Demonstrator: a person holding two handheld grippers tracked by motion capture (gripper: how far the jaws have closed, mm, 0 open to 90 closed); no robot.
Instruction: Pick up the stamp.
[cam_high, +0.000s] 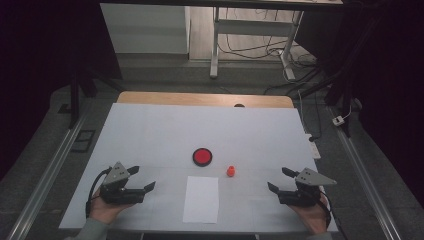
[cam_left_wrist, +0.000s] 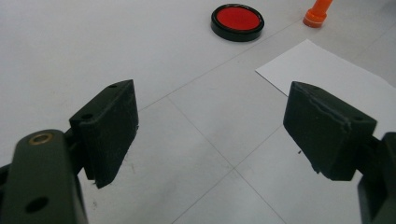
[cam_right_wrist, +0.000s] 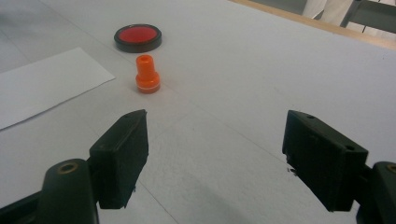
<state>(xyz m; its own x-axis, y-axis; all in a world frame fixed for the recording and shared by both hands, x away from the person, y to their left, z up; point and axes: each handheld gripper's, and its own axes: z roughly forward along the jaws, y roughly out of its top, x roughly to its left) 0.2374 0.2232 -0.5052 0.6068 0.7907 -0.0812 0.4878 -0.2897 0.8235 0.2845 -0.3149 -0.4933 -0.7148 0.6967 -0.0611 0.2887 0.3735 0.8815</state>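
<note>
Orange stamp (cam_high: 230, 171) upright on the white table (cam_high: 150, 130), just right of the red ink pad (cam_high: 202, 156), beyond the paper sheet (cam_high: 201, 199).
Left gripper (cam_high: 141, 178) and right gripper (cam_high: 278, 179): both released, nothing between jaws. Right gripper view shows the stamp's hollow top; left gripper view crops it. Black-rimmed pad holds red ink.
</note>
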